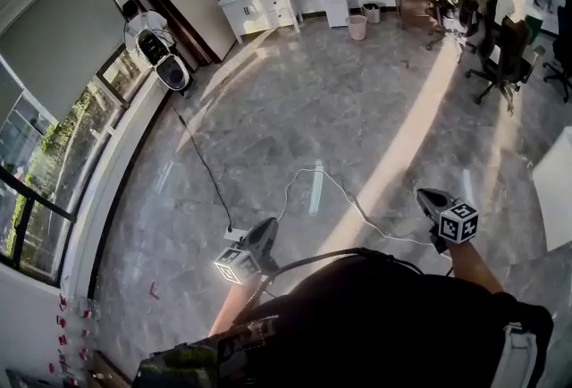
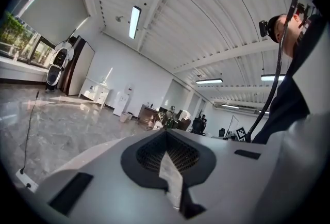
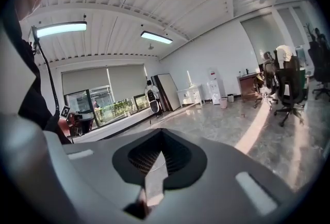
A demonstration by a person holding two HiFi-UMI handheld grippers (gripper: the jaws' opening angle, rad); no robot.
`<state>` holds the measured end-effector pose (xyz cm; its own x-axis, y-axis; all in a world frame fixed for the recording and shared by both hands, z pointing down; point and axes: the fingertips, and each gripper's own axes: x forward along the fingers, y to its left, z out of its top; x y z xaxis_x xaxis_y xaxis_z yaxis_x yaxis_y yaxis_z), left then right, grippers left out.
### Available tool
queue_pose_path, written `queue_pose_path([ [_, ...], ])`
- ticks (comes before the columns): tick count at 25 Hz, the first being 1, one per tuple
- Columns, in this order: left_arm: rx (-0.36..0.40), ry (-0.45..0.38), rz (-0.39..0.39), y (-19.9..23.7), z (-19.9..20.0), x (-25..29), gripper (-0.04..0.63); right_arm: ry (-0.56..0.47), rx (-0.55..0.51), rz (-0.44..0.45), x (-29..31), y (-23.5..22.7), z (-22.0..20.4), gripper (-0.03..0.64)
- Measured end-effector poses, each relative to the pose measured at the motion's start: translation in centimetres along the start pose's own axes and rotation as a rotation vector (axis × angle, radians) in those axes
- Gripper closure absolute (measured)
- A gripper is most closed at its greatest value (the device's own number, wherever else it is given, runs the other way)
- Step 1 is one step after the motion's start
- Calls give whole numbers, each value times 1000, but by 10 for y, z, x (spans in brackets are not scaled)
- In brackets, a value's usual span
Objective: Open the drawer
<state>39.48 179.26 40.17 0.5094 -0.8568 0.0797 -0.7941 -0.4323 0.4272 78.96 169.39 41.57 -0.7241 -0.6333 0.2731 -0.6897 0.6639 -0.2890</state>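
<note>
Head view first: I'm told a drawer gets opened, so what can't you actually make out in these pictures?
- White cabinet, head view: too far away and too small to tell its drawers or handles apart.
- White surface, head view: cut off by the right edge, so it is unclear what it is.
- Brown desk, left gripper view: too small to see whether it has drawers.

A glossy grey marbled floor point(image 1: 295, 100) is carrying a thin black cable point(image 1: 204, 164) at left, a looping white cable point(image 1: 332, 183) near, and a pink bin point(image 1: 357, 27) standing far.
</note>
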Motion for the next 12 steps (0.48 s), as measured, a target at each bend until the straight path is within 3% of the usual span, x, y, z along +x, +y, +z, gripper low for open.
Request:
queue_pose_path([
  [6, -11, 31, -94, 17, 0, 68, 595, 0, 31, -91, 12, -43, 4, 615],
  [12, -28, 19, -172, 92, 47, 109, 595, -41, -4, -173, 78, -37, 55, 615],
])
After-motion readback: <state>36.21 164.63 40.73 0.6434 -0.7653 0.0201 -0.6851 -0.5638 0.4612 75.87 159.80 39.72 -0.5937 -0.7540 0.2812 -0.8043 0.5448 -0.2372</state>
